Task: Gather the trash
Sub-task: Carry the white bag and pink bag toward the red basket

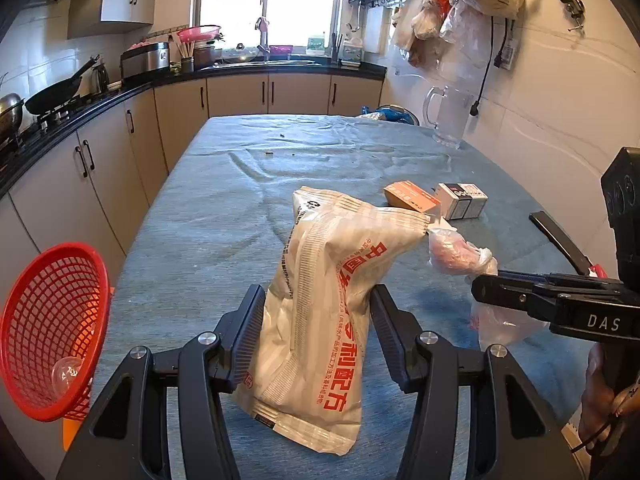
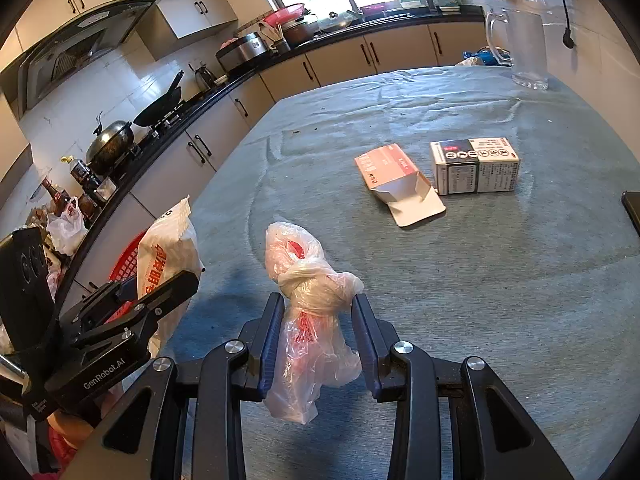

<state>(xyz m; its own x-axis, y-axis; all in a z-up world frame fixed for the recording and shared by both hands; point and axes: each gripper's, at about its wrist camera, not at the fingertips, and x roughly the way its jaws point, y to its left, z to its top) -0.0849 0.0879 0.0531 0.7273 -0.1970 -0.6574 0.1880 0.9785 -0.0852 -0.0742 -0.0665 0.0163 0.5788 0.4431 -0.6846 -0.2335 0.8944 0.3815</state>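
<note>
left gripper [image 1: 318,316] clamps a white packet [image 1: 320,304] beside the red basket [image 1: 52,332]; right gripper [image 2: 318,320] pinches a knotted bag [image 2: 312,312].

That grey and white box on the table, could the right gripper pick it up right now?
Probably not yet: the right gripper is shut on a knotted plastic bag. The grey and white box lies unobstructed on the table.
</note>
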